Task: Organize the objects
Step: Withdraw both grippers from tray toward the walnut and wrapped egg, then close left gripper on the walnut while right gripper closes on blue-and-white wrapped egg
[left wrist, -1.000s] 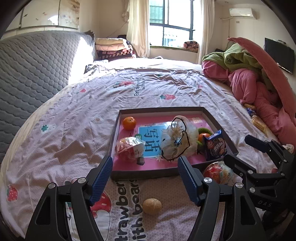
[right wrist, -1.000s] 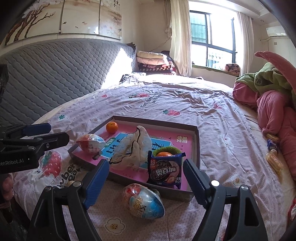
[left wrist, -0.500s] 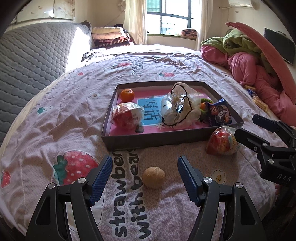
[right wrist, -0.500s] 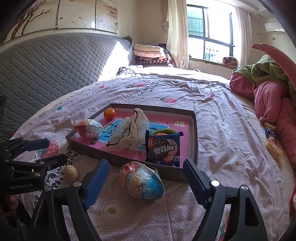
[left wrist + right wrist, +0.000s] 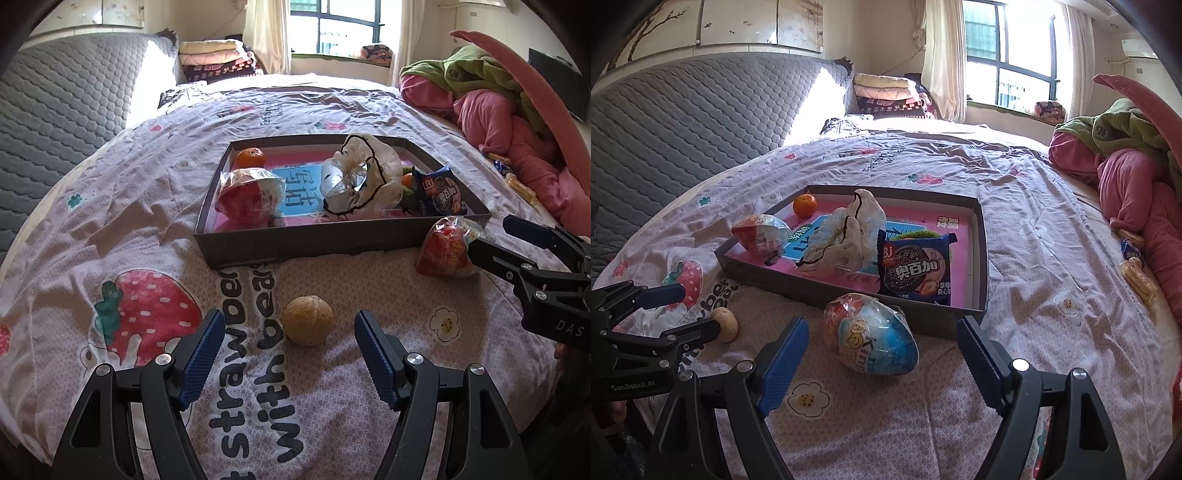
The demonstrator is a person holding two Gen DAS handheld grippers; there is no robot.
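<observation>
A walnut (image 5: 307,319) lies on the bedsheet in front of a shallow grey box (image 5: 332,243) with a pink floor. My left gripper (image 5: 290,332) is open, its fingers on either side of the walnut and just short of it. A wrapped toy egg (image 5: 871,334) lies on the sheet by the box's near right corner; it also shows in the left wrist view (image 5: 448,247). My right gripper (image 5: 882,345) is open around the egg, not touching it. The box (image 5: 982,258) holds another wrapped egg (image 5: 251,197), a mandarin (image 5: 251,157), a white bag (image 5: 362,181) and a blue biscuit pack (image 5: 916,271).
A grey quilted headboard (image 5: 55,99) stands at the left. Pink and green bedding (image 5: 498,103) is piled at the right, with small snack packs (image 5: 1137,275) beside it. Folded blankets (image 5: 886,92) lie at the far end under the window.
Both grippers have pulled back and dropped lower toward the sheet. The walnut now sits between the left fingers and the egg between the right fingers. Both stay open.
</observation>
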